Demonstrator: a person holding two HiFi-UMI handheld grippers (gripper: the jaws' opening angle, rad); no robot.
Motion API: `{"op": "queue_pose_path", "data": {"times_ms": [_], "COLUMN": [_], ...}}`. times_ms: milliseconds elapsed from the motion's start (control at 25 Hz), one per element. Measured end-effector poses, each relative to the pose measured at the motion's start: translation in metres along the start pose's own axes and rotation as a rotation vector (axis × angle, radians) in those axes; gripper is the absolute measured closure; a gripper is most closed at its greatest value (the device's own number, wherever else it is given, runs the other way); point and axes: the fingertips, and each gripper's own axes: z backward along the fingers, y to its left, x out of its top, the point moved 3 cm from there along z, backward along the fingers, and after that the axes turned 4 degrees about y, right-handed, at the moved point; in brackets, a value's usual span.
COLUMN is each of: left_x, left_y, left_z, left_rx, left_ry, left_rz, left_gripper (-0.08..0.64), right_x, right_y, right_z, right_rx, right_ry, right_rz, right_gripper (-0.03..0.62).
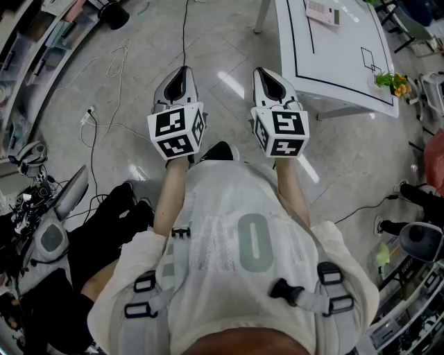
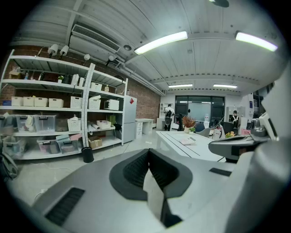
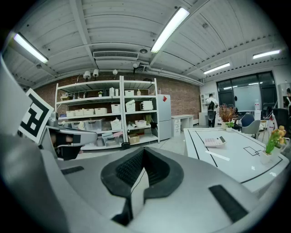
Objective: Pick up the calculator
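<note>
The person (image 1: 243, 270) is standing with both forearms extended forward, carrying one gripper in each hand over the floor (image 1: 125, 90). The left gripper (image 1: 182, 73) is riding beside the right gripper (image 1: 269, 73), a clear gap separating the two. The left jaws are resting fully together with nothing between them; the right jaws are likewise meeting at their tips and gripping nothing. A black cable (image 1: 184, 28) is running along the floor ahead of the left gripper. Beyond the right gripper a white table (image 1: 333, 62) is standing; black lines are marking its top. The calculator (image 1: 323, 12) is lying flat near the table's far end, well apart from both grippers; a small plant (image 1: 393, 83) is sitting at the table's right edge. Shelving (image 3: 113, 113) is lining the brick wall (image 3: 182, 98) at the far side of the room.
</note>
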Motion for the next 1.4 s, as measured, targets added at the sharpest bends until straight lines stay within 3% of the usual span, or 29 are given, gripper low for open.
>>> {"op": "queue_pose_path", "data": {"times_ms": [400,880,1160,1400], "left_x": [-0.004,0.020,0.011,0.016], "left_y": [0.015,0.014,0.027,0.039], "left_z": [-0.003,-0.027,-0.022,-0.038], "left_rx": [0.019,0.018,0.052,0.030], "left_ry": [0.010,-0.029,-0.027,-0.072], "left_rz": [0.023,0.044,0.070,0.067], "left_gripper": [0.538,0.539,0.539,0.539], "right_x": [0.004,0.022,0.007,0.003], "right_y": [0.008,-0.013,-0.005,-0.008], "right_z": [-0.008,-0.016,-0.027,-0.039], "right_rx": [0.032,0.035,0.084,0.083], "right_ry": [-0.013,-0.022,0.032,0.032], "right_rz": [-0.011,0.011,-0.005,-0.017], "right_gripper": [0.584,0.584,0.584,0.584]}}
